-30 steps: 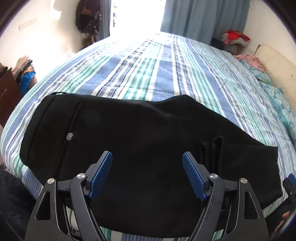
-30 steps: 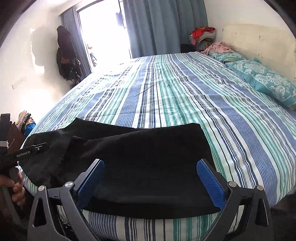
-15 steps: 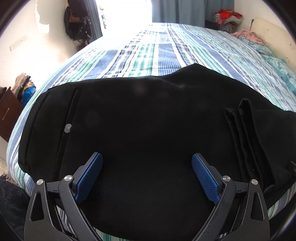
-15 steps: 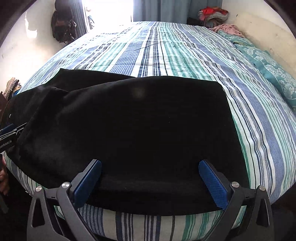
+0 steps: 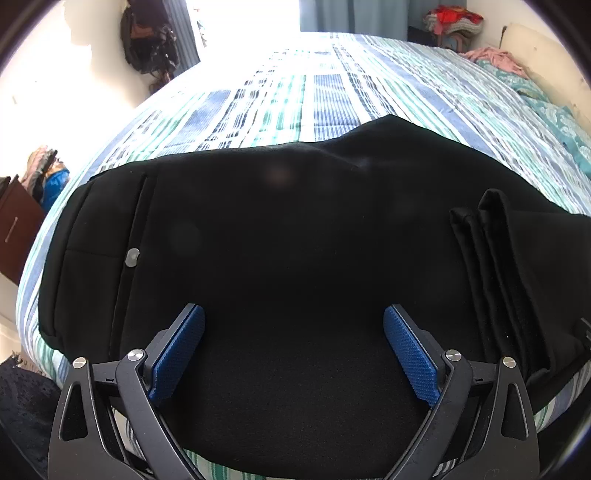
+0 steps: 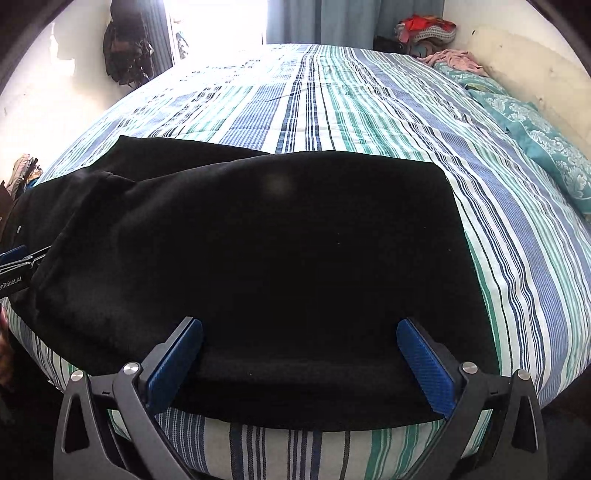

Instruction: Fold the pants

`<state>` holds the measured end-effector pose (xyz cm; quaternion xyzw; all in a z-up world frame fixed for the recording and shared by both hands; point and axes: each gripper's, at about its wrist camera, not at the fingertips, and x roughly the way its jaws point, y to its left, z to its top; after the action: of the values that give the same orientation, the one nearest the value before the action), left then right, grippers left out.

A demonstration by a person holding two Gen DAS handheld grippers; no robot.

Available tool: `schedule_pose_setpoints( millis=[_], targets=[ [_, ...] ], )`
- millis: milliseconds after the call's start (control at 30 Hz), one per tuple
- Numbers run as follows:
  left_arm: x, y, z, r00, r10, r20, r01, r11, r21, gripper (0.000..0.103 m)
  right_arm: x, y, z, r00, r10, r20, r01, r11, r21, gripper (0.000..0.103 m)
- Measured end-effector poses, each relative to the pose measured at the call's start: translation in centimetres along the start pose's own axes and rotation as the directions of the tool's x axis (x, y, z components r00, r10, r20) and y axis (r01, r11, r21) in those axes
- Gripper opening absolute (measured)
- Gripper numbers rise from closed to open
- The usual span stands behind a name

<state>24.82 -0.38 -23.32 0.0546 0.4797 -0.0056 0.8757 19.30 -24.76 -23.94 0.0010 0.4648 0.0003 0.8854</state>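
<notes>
Black pants (image 5: 295, 240) lie across the near edge of the striped bed (image 5: 332, 92), waist and a grey button (image 5: 132, 257) to the left, folded leg layers (image 5: 498, 266) to the right. My left gripper (image 5: 293, 350) is open and empty, low over the near hem. In the right wrist view the pants (image 6: 277, 251) show their folded leg end. My right gripper (image 6: 299, 362) is open and empty over the near edge of the cloth. The left gripper shows at the left edge of the right wrist view (image 6: 14, 266).
Teal pillows (image 6: 546, 147) and a cream headboard (image 6: 535, 74) lie to the right. A clothes pile (image 6: 424, 29) sits at the far corner. Bags (image 6: 125, 55) hang on the wall left of the bright window. A brown cabinet (image 5: 14, 236) stands at the left.
Both grippers have moved forward and down toward the near edge of the pants, which now fill more of each view. Both stay open and empty.
</notes>
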Motion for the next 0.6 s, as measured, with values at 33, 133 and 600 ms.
schedule_pose_setpoints(
  millis=[33,133,600],
  targets=[
    [0.04,0.01,0.06,1.0,0.0,-0.001,0.0,1.0,0.001,0.098,-0.02,0.0,0.01,1.0,0.0,0.0,0.0,1.0,0.0,0.103],
    [0.05,-0.06,0.1,1.0,0.0,-0.005,0.0,1.0,0.002,0.098,-0.01,-0.01,0.01,1.0,0.0,0.0,0.0,1.0,0.0,0.103],
    [0.13,-0.23,0.18,1.0,-0.001,-0.011,0.001,1.0,0.007,0.098,-0.09,-0.01,-0.01,1.0,0.0,0.003,0.0,1.0,0.0,0.103]
  ],
)
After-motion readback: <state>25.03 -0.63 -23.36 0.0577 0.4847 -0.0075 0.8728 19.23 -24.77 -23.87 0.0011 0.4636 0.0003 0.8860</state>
